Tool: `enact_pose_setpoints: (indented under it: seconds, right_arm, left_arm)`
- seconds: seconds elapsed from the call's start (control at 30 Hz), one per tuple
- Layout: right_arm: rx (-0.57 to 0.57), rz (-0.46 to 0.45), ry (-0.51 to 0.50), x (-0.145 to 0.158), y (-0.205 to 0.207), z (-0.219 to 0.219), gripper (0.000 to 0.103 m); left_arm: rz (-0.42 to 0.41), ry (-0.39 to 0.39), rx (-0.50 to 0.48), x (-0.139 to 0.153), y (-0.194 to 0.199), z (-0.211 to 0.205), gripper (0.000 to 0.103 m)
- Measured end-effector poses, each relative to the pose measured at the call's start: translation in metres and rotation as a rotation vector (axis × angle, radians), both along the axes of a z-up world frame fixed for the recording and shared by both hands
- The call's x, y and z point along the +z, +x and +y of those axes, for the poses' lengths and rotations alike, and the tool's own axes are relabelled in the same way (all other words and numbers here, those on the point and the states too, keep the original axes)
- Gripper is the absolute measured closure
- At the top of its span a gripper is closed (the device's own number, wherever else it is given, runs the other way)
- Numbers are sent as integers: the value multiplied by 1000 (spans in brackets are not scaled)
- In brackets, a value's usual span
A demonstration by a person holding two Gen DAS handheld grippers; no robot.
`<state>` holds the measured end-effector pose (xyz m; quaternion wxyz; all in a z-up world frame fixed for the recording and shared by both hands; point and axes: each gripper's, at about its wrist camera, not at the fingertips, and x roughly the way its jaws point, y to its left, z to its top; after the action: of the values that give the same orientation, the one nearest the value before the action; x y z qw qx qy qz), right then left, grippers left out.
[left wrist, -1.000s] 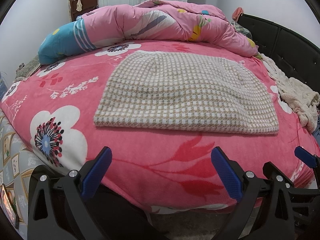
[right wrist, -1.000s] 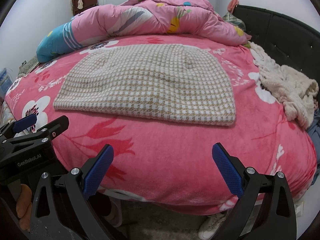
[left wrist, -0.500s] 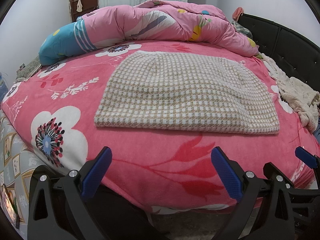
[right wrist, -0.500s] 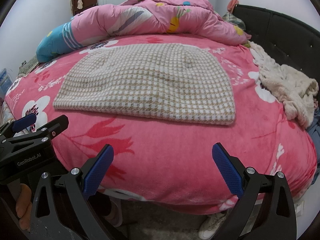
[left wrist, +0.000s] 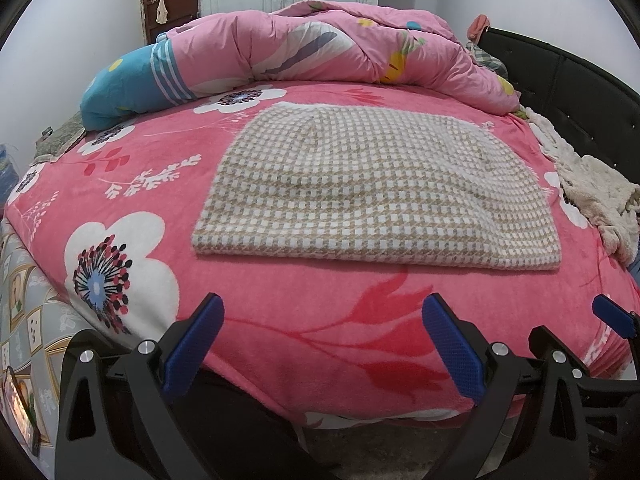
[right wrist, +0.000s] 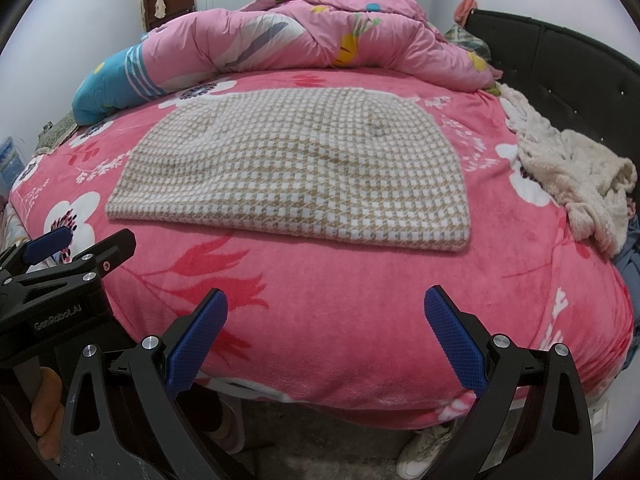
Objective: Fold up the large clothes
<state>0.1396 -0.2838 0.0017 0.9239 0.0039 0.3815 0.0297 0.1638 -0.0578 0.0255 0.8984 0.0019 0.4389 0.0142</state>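
A beige-and-white houndstooth garment (left wrist: 376, 188) (right wrist: 296, 172) lies folded flat in the middle of a pink floral bed (left wrist: 132, 168) (right wrist: 360, 292). Its straight folded edge faces me. My left gripper (left wrist: 324, 340) hangs open over the bed's near edge, short of the garment, with nothing between its blue pads. My right gripper (right wrist: 326, 338) is open too, likewise back from the garment and empty. In the right wrist view the left gripper (right wrist: 60, 268) shows at the lower left, a hand under it.
A rolled pink and blue quilt (left wrist: 280, 52) (right wrist: 260, 36) lies along the far side. A cream fleecy garment (left wrist: 592, 196) (right wrist: 568, 176) is heaped at the right by the black headboard (left wrist: 580, 80). White shoes (right wrist: 424, 452) stand on the floor below the bed.
Both views have drifted very slightly; the garment and both open grippers stay as they were.
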Motion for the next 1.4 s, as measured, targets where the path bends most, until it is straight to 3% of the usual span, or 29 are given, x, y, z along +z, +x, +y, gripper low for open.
enact_pose_setpoints:
  seconds: [1.4]
  right_arm:
    - [-1, -7, -5, 5, -1, -1, 8]
  left_arm:
    - [-9, 8, 14, 1, -2, -3, 5]
